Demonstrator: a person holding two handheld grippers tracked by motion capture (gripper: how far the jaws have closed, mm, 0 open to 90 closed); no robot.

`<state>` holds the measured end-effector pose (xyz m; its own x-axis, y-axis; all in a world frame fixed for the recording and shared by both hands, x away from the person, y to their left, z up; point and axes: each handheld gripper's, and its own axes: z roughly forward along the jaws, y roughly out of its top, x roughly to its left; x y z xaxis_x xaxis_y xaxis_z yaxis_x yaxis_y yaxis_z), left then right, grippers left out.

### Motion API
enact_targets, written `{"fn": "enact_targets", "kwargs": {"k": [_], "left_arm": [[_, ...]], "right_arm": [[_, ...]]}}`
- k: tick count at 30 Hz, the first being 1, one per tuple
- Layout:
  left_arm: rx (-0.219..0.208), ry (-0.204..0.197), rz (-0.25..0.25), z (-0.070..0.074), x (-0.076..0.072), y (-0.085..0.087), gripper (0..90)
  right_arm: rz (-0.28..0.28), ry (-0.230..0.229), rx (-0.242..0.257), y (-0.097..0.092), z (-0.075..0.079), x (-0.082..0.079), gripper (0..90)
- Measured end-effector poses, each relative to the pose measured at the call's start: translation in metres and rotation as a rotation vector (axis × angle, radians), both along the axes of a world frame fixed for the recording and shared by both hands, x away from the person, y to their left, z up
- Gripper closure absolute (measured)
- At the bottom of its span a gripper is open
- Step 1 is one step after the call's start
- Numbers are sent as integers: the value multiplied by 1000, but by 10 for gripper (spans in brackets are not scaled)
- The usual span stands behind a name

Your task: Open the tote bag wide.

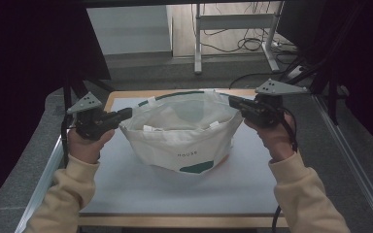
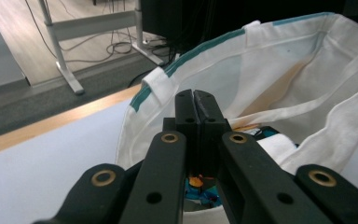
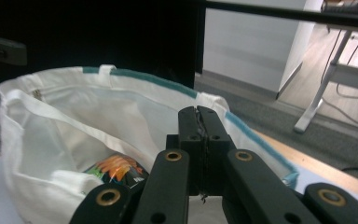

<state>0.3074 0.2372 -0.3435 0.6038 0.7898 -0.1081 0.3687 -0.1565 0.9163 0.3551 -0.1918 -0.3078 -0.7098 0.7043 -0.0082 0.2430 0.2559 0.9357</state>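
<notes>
Bag [image 1: 184, 138] of white cloth with a green-edged rim is held open between the two tools, its base resting on the bench [image 1: 141, 189]. Its left rim is clenched in the left tool [image 1: 126, 113], its right rim in the right tool [image 1: 233, 102], each with jaws pressed together on the fabric. A colourful packet [image 3: 116, 170] is seen inside the bag, below the right tool's jaws. Beyond the bag, past both tools, a white frame [image 1: 233, 29] stands on the floor.

Cream tote bag [image 1: 184, 141], teal-trimmed rim
</notes>
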Motion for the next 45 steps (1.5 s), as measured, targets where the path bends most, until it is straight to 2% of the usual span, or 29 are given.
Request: {"fn": "enact_targets", "kwargs": {"k": [7,16,32,45], "left_arm": [[11,37,-1,-13,4,0,896],[13,81,2,-30,8,1,897],[27,109,5,-46,10,1,898],[46,100,9,-53,5,0,898]], "right_arm": [[-17,46,-23,0,-17,11,889],[-26,44,-29,-1,-23,8,889],[-27,59,-35,-6,-35,10,890],[-38,61,-53,-7,-45,9,890]]}}
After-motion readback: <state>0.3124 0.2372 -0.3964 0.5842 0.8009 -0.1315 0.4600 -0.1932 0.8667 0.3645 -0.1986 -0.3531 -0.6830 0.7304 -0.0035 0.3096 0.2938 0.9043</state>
